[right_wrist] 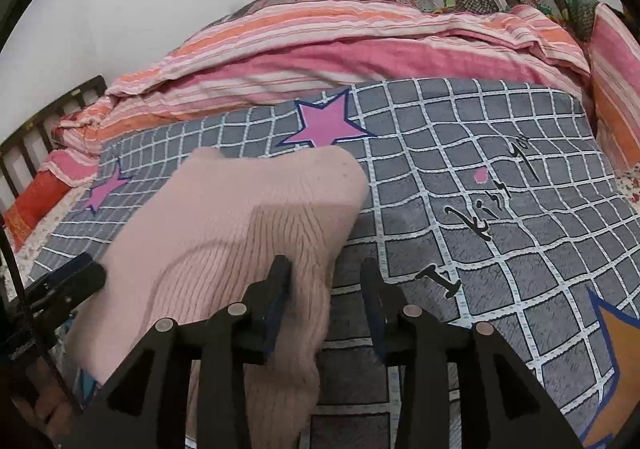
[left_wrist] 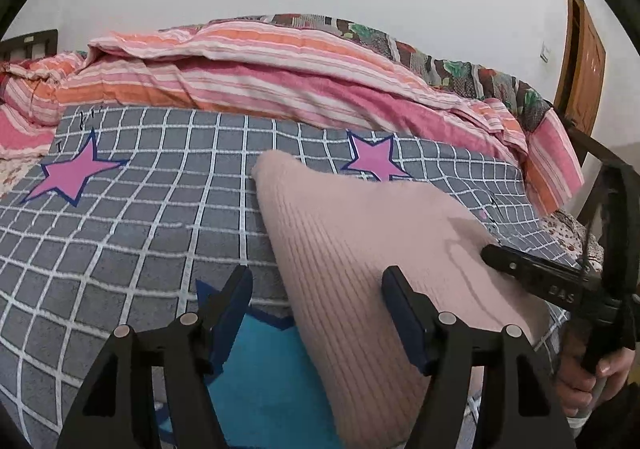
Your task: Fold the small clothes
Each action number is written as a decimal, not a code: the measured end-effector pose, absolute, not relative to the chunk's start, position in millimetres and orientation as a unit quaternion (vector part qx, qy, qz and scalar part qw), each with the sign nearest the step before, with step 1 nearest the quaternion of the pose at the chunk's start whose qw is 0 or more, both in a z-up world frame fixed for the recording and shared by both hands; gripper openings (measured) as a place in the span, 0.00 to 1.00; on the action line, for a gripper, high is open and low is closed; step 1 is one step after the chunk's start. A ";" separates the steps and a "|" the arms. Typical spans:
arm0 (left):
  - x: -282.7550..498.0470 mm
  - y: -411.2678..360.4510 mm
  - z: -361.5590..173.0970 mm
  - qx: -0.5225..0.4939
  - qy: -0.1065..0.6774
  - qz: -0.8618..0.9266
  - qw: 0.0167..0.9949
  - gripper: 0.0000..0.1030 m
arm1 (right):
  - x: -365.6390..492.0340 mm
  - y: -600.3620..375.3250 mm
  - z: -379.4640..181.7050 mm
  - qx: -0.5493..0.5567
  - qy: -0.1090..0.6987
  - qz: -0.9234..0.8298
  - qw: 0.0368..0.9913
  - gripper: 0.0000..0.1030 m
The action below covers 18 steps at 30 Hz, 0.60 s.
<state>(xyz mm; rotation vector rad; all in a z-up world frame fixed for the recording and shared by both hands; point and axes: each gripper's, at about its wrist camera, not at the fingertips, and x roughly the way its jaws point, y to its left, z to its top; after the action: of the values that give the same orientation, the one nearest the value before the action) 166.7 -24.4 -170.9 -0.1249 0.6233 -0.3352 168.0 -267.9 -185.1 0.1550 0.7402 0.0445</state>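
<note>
On grid blanket [right_wrist: 500, 209], pink knit garment [right_wrist: 240, 217], near end cut off

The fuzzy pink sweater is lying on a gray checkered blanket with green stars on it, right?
Almost. The pink sweater does lie on the gray checkered blanket, but the stars next to it are pink-purple with dark blue outlines, not green. The right wrist view shows one just beyond the sweater's far edge.
</note>
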 end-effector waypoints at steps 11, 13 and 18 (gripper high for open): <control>197.1 -25.5 -177.8 -0.067 0.337 -0.134 0.929 0.65 | 185.6 -265.1 -180.1 0.084 0.358 0.034 0.929 0.38; 195.5 -27.7 -179.7 -0.063 0.335 -0.129 0.931 0.65 | 190.1 -264.6 -184.4 0.088 0.372 0.036 0.923 0.38; 193.7 -30.0 -181.1 -0.055 0.329 -0.126 0.934 0.65 | 194.0 -270.4 -194.3 0.100 0.388 0.022 0.916 0.47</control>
<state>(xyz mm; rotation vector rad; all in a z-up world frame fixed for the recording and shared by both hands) 193.7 -30.0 -181.1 -0.1124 0.6737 -0.2583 194.0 -270.4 -194.3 0.2049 0.7974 0.0463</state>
